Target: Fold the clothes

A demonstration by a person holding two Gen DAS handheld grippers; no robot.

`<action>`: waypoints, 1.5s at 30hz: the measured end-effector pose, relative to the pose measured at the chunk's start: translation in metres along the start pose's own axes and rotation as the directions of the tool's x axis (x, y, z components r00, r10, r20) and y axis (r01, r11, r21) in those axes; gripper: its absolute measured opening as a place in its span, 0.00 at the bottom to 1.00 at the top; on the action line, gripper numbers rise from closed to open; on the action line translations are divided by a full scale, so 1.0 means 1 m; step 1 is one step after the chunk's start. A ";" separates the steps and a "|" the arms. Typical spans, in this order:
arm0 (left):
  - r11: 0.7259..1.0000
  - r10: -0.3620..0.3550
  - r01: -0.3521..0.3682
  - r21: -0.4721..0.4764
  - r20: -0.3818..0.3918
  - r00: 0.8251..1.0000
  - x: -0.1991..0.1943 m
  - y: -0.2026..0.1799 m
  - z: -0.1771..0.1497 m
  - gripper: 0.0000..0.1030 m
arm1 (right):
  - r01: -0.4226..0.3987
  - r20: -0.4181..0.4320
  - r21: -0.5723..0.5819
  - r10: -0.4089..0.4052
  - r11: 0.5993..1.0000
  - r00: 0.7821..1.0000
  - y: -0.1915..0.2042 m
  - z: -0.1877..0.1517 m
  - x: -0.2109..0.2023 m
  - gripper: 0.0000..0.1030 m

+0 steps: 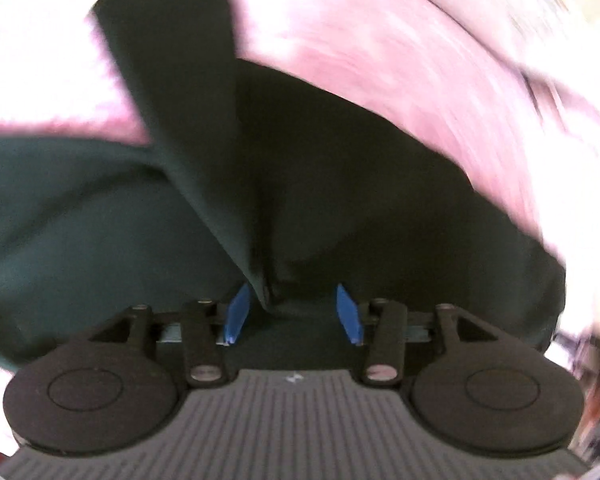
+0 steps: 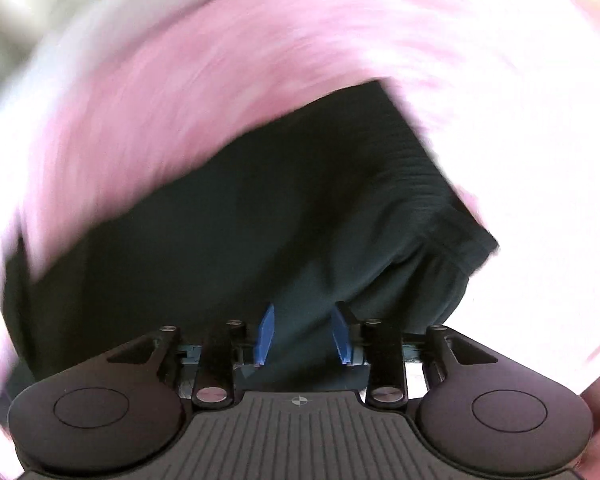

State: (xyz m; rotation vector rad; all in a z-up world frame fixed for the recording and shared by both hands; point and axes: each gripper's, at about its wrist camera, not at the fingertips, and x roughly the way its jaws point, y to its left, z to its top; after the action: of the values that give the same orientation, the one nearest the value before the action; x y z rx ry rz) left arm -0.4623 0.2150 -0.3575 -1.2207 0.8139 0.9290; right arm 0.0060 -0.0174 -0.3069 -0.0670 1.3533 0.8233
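A dark green garment [image 1: 300, 160] lies on a pink cover [image 1: 420, 60], with one raised fold running down toward my left gripper [image 1: 292, 300]. That fold hangs between the blue pads [image 1: 236, 312], which stand apart and do not press it. In the right wrist view the same garment [image 2: 260, 220] shows a ribbed band [image 2: 440, 208] at its right end. My right gripper [image 2: 302, 320] sits over the cloth, its blue pads [image 2: 265, 334] spread with dark fabric in the gap, not pinched. Both views are blurred.
The pink cover [image 2: 180, 80] fills the area around the garment, very bright at the left and right edges. A pale beige area [image 2: 4, 20] shows at the far upper left of the right wrist view.
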 end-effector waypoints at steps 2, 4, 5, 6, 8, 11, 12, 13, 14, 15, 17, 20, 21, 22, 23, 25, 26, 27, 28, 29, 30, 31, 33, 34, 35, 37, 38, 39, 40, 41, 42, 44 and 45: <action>0.989 -0.008 0.010 -0.148 0.011 1.000 0.008 0.010 0.006 0.42 | -0.075 0.043 0.196 0.068 0.978 0.997 -0.025 0.007 0.003 0.36; 0.966 -0.029 0.038 -0.255 0.037 0.999 0.012 0.021 0.007 0.42 | -0.132 0.096 0.334 0.106 0.933 0.990 -0.047 0.010 0.006 0.36; 0.959 -0.027 0.038 -0.281 0.044 0.999 0.014 0.022 0.006 0.42 | -0.150 0.121 0.373 0.112 0.916 0.986 -0.055 0.011 0.007 0.36; 0.954 -0.020 0.033 -0.297 0.047 0.999 0.017 0.023 0.006 0.42 | -0.161 0.145 0.395 0.111 0.904 0.983 -0.061 0.012 0.008 0.36; 0.950 -0.007 0.023 -0.311 0.052 0.999 0.023 0.022 0.006 0.42 | -0.182 0.187 0.427 0.111 0.886 0.976 -0.072 0.014 0.010 0.36; 0.958 0.005 0.015 -0.286 0.071 0.997 0.025 0.016 0.005 0.42 | -0.208 0.207 0.451 0.125 0.868 0.970 -0.086 0.020 0.023 0.36; 0.960 0.008 0.014 -0.278 0.077 0.997 0.025 0.015 0.004 0.42 | -0.209 0.204 0.454 0.127 0.866 0.971 -0.091 0.022 0.028 0.36; 0.962 0.010 0.014 -0.271 0.084 0.996 0.026 0.013 0.004 0.42 | -0.197 0.194 0.452 0.120 0.870 0.974 -0.095 0.025 0.031 0.36; 0.965 0.010 0.014 -0.262 0.091 0.996 0.025 0.013 0.003 0.40 | -0.184 0.182 0.449 0.112 0.874 0.977 -0.100 0.029 0.034 0.36; 0.969 0.010 0.014 -0.247 0.099 0.995 0.024 0.015 0.001 0.27 | -0.171 0.171 0.445 0.104 0.879 0.980 -0.105 0.033 0.037 0.36; 0.976 0.007 0.018 -0.216 0.114 0.993 0.021 0.019 -0.001 0.04 | -0.184 0.180 0.427 0.116 0.886 0.977 -0.113 0.037 0.036 0.29; 0.985 -0.012 0.040 -0.169 0.167 0.986 0.007 0.014 -0.003 0.03 | -0.162 0.201 0.353 0.095 0.921 0.975 -0.114 0.034 0.018 0.11; 0.989 -0.016 0.044 -0.139 0.195 0.981 -0.001 0.010 -0.006 0.03 | -0.157 0.217 0.325 0.088 0.933 0.972 -0.111 0.033 0.009 0.09; 0.995 -0.019 0.042 -0.095 0.229 0.973 -0.012 0.005 -0.011 0.03 | -0.160 0.231 0.303 0.090 0.940 0.969 -0.108 0.034 0.001 0.08; 0.998 -0.022 0.038 -0.057 0.260 0.965 -0.023 0.001 -0.017 0.03 | -0.164 0.245 0.281 0.095 0.946 0.965 -0.105 0.034 -0.007 0.08; 0.999 -0.027 0.031 -0.007 0.303 0.953 -0.042 0.000 -0.036 0.03 | -0.152 0.256 0.239 0.088 0.959 0.963 -0.100 0.035 -0.020 0.08; 1.000 -0.023 0.023 0.002 0.304 0.952 -0.047 0.002 -0.047 0.03 | -0.144 0.261 0.218 0.085 0.965 0.962 -0.097 0.035 -0.027 0.08; 1.000 -0.014 0.014 0.003 0.295 0.955 -0.048 0.005 -0.058 0.03 | -0.131 0.255 0.206 0.076 0.970 0.964 -0.097 0.034 -0.030 0.08; 1.000 -0.004 0.004 0.000 0.278 0.961 -0.047 0.008 -0.067 0.03 | -0.117 0.247 0.194 0.066 0.974 0.967 -0.098 0.033 -0.032 0.08; 1.000 0.008 -0.006 -0.007 0.259 0.966 -0.044 0.012 -0.076 0.03 | -0.096 0.233 0.188 0.051 0.978 0.971 -0.100 0.031 -0.032 0.08; 1.000 0.019 -0.015 -0.019 0.243 0.970 -0.042 0.014 -0.085 0.03 | -0.075 0.218 0.181 0.034 0.981 0.975 -0.103 0.028 -0.032 0.08; 0.999 0.025 -0.019 -0.027 0.240 0.970 -0.040 0.016 -0.092 0.03 | -0.060 0.205 0.183 0.022 0.981 0.979 -0.105 0.026 -0.031 0.08; 0.999 0.033 -0.026 -0.032 0.258 0.965 -0.040 0.015 -0.099 0.03 | -0.052 0.188 0.194 0.015 0.980 0.982 -0.111 0.021 -0.029 0.08; 0.999 0.034 -0.028 -0.026 0.274 0.961 -0.043 0.014 -0.103 0.03 | -0.055 0.192 0.194 0.018 0.979 0.981 -0.112 0.019 -0.032 0.08; 0.999 0.038 -0.035 -0.018 0.284 0.958 -0.046 0.012 -0.108 0.03 | -0.059 0.197 0.192 0.020 0.980 0.980 -0.113 0.016 -0.034 0.08; 0.997 0.070 -0.072 -0.003 0.290 0.955 -0.047 0.009 -0.116 0.01 | -0.055 0.196 0.186 0.017 0.981 0.981 -0.114 0.014 -0.032 0.08; 0.996 0.086 -0.088 -0.006 0.288 0.954 -0.044 0.009 -0.118 0.01 | -0.052 0.194 0.183 0.016 0.982 0.981 -0.115 0.014 -0.032 0.08; 0.996 0.087 -0.086 -0.018 0.285 0.955 -0.042 0.013 -0.119 0.01 | -0.046 0.195 0.181 0.010 0.982 0.981 -0.115 0.013 -0.032 0.08; 0.996 0.090 -0.085 -0.028 0.281 0.955 -0.042 0.017 -0.121 0.01 | -0.039 0.193 0.175 0.004 0.984 0.981 -0.115 0.012 -0.031 0.08; 0.996 0.094 -0.089 -0.031 0.278 0.956 -0.042 0.022 -0.124 0.01 | -0.031 0.192 0.169 -0.002 0.985 0.981 -0.115 0.012 -0.030 0.08; 0.995 0.095 -0.091 -0.028 0.278 0.956 -0.038 0.021 -0.125 0.01 | -0.018 0.186 0.157 -0.012 0.987 0.983 -0.115 0.011 -0.028 0.08; 0.996 0.085 -0.079 -0.033 0.282 0.956 -0.034 0.021 -0.121 0.01 | 0.012 0.170 0.136 -0.035 0.991 0.985 -0.115 0.010 -0.023 0.08; 0.997 0.071 -0.060 -0.047 0.288 0.955 -0.036 0.022 -0.121 0.01 | 0.027 0.160 0.127 -0.047 0.992 0.986 -0.115 0.010 -0.019 0.08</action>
State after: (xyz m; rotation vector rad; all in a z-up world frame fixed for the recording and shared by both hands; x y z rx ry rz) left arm -0.5001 0.0923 -0.3538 -1.0627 0.6073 1.1508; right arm 0.0785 -0.1051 -0.3346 0.0707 1.2426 0.6963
